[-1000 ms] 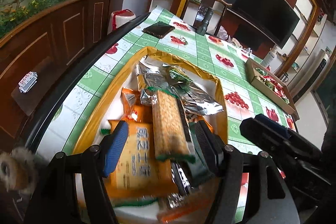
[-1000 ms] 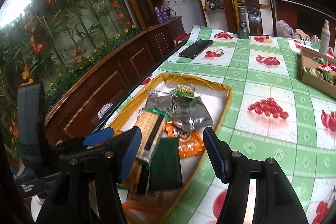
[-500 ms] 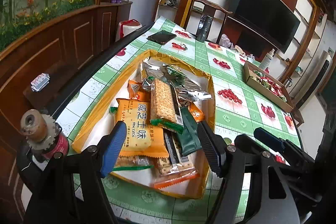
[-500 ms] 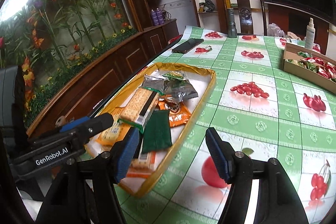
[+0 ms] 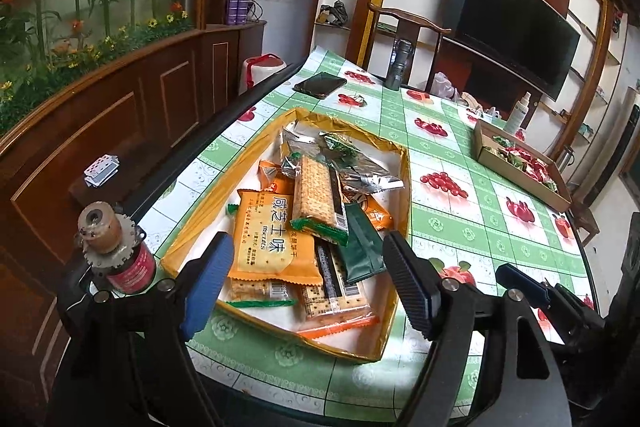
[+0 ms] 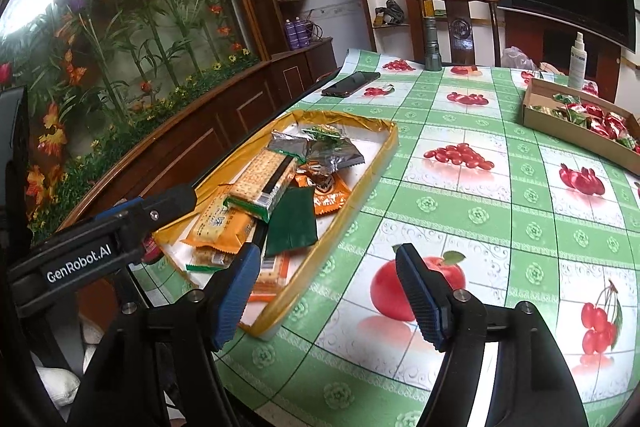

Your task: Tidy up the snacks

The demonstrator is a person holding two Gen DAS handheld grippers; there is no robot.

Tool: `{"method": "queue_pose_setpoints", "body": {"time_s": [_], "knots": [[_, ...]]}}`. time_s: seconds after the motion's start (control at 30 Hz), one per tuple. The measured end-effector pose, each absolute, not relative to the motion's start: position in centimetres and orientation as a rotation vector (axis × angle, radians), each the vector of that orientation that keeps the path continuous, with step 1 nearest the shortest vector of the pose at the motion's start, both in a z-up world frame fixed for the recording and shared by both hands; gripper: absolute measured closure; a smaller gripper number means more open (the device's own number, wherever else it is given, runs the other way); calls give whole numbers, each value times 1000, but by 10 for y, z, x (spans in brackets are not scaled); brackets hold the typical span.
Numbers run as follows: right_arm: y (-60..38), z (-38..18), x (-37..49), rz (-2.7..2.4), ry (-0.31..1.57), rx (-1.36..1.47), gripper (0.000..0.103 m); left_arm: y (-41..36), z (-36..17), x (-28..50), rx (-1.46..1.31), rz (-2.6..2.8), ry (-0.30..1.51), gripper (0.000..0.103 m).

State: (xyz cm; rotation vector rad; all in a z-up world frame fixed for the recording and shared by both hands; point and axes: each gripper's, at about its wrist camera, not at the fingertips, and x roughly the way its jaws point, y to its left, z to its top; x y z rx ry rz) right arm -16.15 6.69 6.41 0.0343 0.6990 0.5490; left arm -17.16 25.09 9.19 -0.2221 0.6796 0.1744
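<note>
Snacks (image 5: 304, 223): lying piled in yellow tray (image 5: 403, 187), near-left on table. Left gripper (image 5: 308, 281) and right gripper (image 6: 326, 291), both spread and empty, are backing away; I'm judging the cracker pack (image 5: 318, 199) just deposited.

A dark smartphone (image 5: 320, 85) is lying flat on the desk (image 5: 460, 163), which is wearing a green checked cloth printed with fruit. Just past the smartphone, toward the far edge, a grey flashlight (image 5: 398, 65) is standing upright in front of a wooden chair (image 5: 404, 23). A white spray bottle (image 6: 577, 61) is standing well to the right of the smartphone. A black television (image 5: 516, 31) is hanging behind the chair. Two purple cans (image 5: 237, 10) are sitting on the wooden cabinet left of the smartphone.
</note>
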Motion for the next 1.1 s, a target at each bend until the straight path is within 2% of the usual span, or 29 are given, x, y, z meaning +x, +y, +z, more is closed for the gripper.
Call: {"method": "queue_pose_setpoints", "body": {"time_s": [0.5,0.67,0.7,0.73,0.87,1.1], "knots": [[55,60,-182,550,696,48,30,233,98,-188,-185,208,655,26],[55,58,-187,556,695,46,30,229,111,-205,-135,283,545,25],[56,58,-188,558,696,45,30,229,114,-208,-130,297,523,19],[56,57,-189,560,695,43,30,229,118,-212,-128,310,498,17],[58,58,-195,566,684,29,30,237,129,-227,-153,358,423,17],[68,59,-209,582,645,-30,30,253,118,-235,-226,355,391,17]]}}
